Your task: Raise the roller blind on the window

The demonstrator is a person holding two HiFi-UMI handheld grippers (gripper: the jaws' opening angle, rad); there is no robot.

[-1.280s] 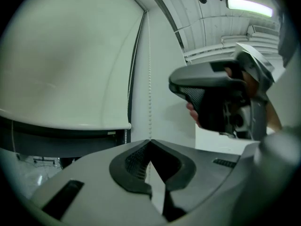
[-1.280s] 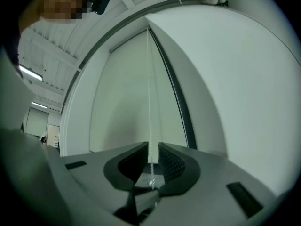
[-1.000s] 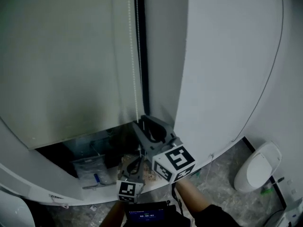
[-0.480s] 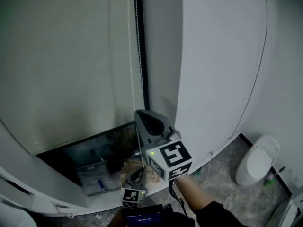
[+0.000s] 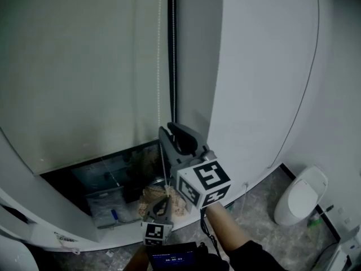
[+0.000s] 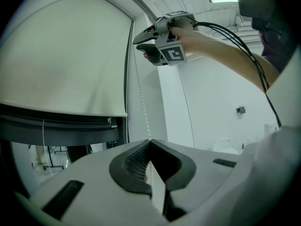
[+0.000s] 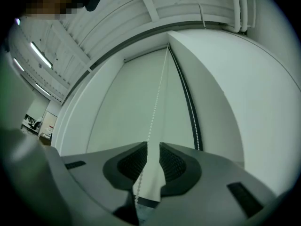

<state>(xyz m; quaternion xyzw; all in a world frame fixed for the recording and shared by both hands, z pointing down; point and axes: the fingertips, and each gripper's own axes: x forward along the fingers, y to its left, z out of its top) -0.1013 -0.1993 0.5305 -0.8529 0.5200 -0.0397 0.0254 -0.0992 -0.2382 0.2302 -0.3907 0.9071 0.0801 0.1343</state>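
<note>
Chain (image 5: 159, 66) of beads hangs down the right edge of the blind (image 5: 79, 78). The blind covers most of the window, and only a dark strip shows under its bottom edge.

Your head view gives the layout. Your right gripper (image 5: 176, 135) is up at the chain, close to the blind's bottom right corner, with its jaws pointing upward. Your left gripper (image 5: 162, 203) sits lower on the same chain, below the blind's bottom edge. That view does not show either grip.

Your left gripper view settles one of them: those jaws are clenched on the chain, tips meeting, with the beads running into the seam between them. Your right gripper view shows the opposite. Those jaws stand apart, released, and the chain passes through the gap close to the left pad. Whether it touches that pad cannot be told.

Only the left gripper view shows your right gripper from below. It is high beside the blind's right edge, with your forearm (image 6: 221, 46) and the cables (image 6: 244, 41) trailing behind it.
</note>
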